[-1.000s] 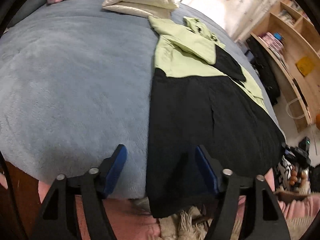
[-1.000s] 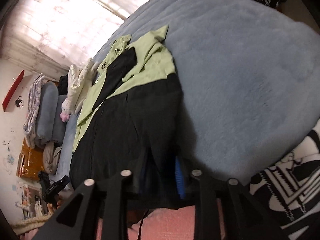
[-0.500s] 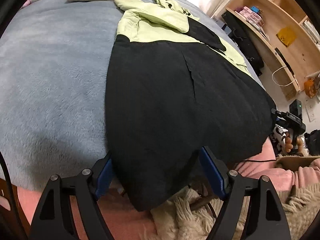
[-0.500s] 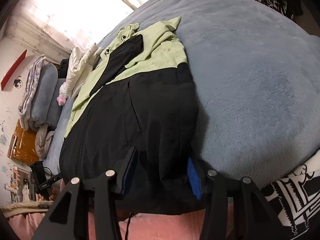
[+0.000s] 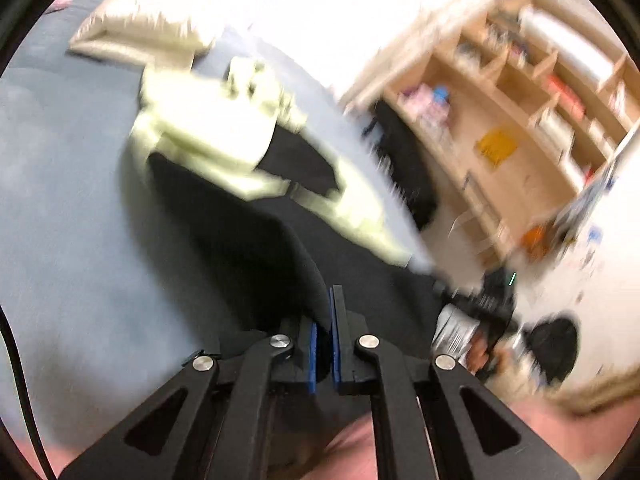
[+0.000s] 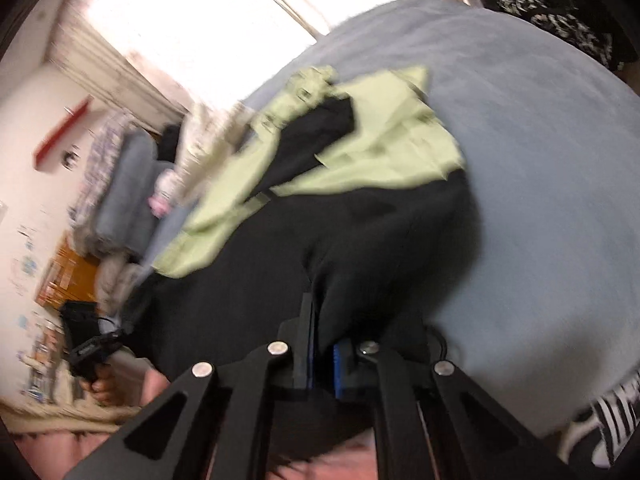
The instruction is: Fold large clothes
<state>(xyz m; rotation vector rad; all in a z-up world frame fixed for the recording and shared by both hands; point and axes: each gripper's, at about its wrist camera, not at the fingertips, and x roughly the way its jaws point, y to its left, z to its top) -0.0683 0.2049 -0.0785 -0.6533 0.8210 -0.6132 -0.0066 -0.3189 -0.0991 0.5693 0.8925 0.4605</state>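
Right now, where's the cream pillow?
In the left wrist view, the cream pillow lies upper left on the grey-blue blanket, just beyond the green-and-black garment.

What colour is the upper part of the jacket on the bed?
Light green upper part, above the jacket's black lower half; clearest in the right wrist view.

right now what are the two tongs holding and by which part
Both tongs grip the black-and-green garment by its black hem at the near edge of the bed: the left tongs and the right tongs, each at one corner.
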